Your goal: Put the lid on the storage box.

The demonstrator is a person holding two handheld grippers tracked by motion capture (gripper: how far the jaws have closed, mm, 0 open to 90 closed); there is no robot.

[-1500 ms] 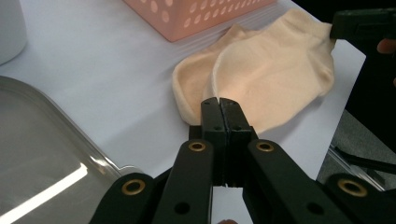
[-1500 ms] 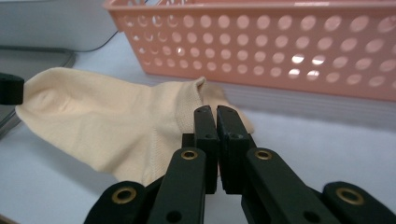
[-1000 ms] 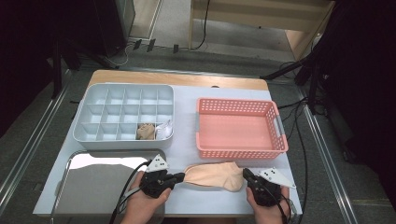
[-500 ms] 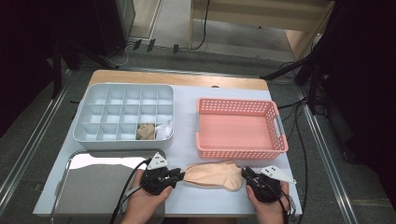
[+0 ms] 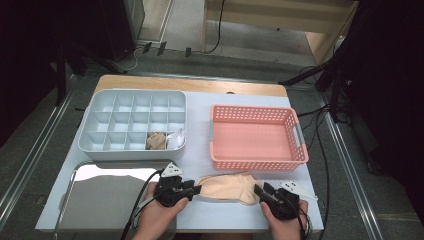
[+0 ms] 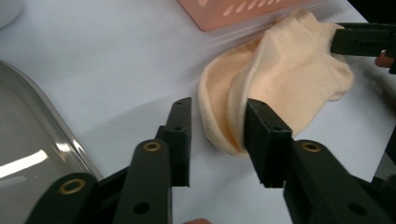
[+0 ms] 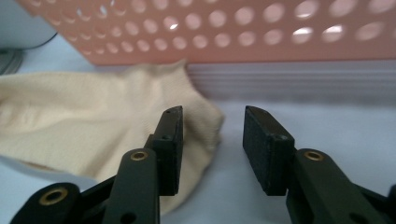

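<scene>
Jaws of both grippers stood spread, pinching nothing. The left gripper (image 6: 217, 140) straddled one rounded end of the sock (image 6: 275, 88), which lay flat on the counter (image 5: 200, 145) between the two tools. At the other end, the right gripper (image 7: 212, 149) had one jaw over the cloth's edge and the other over bare counter. Just beyond the sock sat the basket (image 5: 255, 137); the tray (image 5: 132, 125) lay farther off. Closing now, the right jaws might catch only a thin edge and slip, or bunch the sock.
</scene>
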